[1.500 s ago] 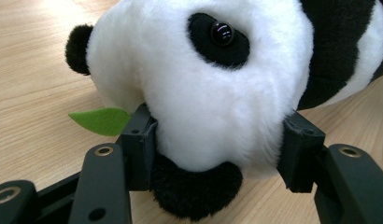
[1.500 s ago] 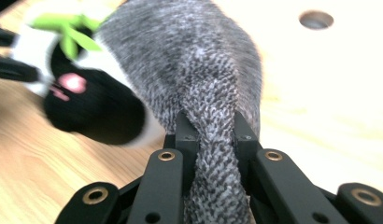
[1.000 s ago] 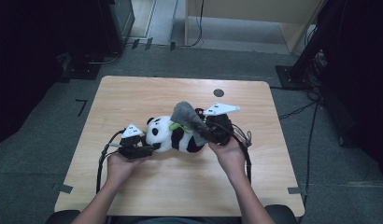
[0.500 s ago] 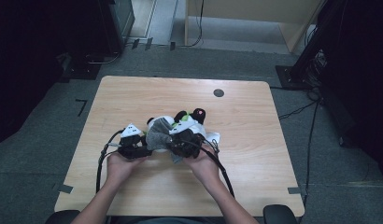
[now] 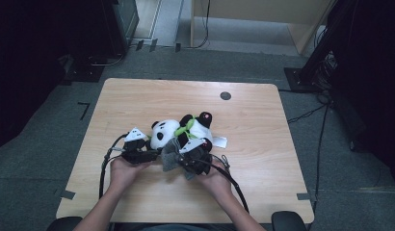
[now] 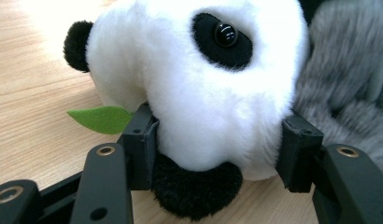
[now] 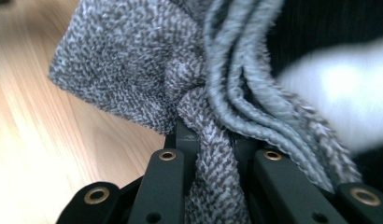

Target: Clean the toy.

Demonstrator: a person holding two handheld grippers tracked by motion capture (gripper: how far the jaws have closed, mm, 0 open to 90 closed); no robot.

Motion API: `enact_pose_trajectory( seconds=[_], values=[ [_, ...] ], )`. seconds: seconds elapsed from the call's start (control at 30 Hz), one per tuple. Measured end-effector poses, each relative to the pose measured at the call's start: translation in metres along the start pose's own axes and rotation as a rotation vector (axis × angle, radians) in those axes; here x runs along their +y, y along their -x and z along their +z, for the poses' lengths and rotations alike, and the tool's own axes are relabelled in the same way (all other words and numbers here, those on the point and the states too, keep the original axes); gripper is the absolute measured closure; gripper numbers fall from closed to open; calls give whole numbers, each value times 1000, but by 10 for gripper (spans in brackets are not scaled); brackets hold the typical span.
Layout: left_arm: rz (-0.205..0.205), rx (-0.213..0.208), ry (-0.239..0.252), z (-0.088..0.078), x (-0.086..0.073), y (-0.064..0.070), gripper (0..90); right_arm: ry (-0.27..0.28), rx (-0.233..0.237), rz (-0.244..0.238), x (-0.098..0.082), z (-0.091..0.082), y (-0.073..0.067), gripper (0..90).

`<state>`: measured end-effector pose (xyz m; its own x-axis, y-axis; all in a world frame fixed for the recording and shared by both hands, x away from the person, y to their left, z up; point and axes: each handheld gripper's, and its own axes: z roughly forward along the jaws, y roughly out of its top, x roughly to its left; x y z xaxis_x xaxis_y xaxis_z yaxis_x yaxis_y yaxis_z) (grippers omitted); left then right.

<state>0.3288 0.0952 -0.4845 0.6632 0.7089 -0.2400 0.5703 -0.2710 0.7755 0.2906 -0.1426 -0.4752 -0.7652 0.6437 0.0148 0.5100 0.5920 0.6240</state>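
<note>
A black and white panda plush (image 5: 166, 132) with a green scarf lies on its side mid-table, head to the left. My left gripper (image 5: 146, 155) is shut on the panda's head (image 6: 203, 79), its pads (image 6: 145, 140) pressing into the white fur on either side. A green felt leaf (image 6: 100, 119) sticks out beside the left pad. My right gripper (image 5: 186, 159) sits just in front of the panda's body, shut on a bunched fold of a grey knitted cloth (image 7: 133, 60). That grey cloth (image 5: 170, 156) lies against the plush between both grippers.
The wooden table (image 5: 138, 101) has a small round black cap (image 5: 225, 95) near its far edge. A white tag (image 5: 218, 142) lies to the right of the plush. Dark equipment and cables surround the table on the floor.
My right gripper has carried the grey cloth from the panda's right side down and left, to the front of the plush near the head. The left gripper has stayed on the head.
</note>
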Motion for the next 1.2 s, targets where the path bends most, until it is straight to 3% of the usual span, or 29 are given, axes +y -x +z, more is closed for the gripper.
enact_pose_trajectory(
  seconds=[0.07,0.17,0.6,1.2],
  values=[
    [-5,-3,0,0,0,0,429,-23,-16,2,-7,1,3,803],
    [7,-1,-6,0,1,0,436,-3,-21,32,-16,-2,10,804],
    [28,12,-15,0,1,2,445,-21,-31,105,-30,-29,31,802],
    [17,12,-14,0,2,1,447,76,-117,291,-49,-72,86,801]
  ],
)
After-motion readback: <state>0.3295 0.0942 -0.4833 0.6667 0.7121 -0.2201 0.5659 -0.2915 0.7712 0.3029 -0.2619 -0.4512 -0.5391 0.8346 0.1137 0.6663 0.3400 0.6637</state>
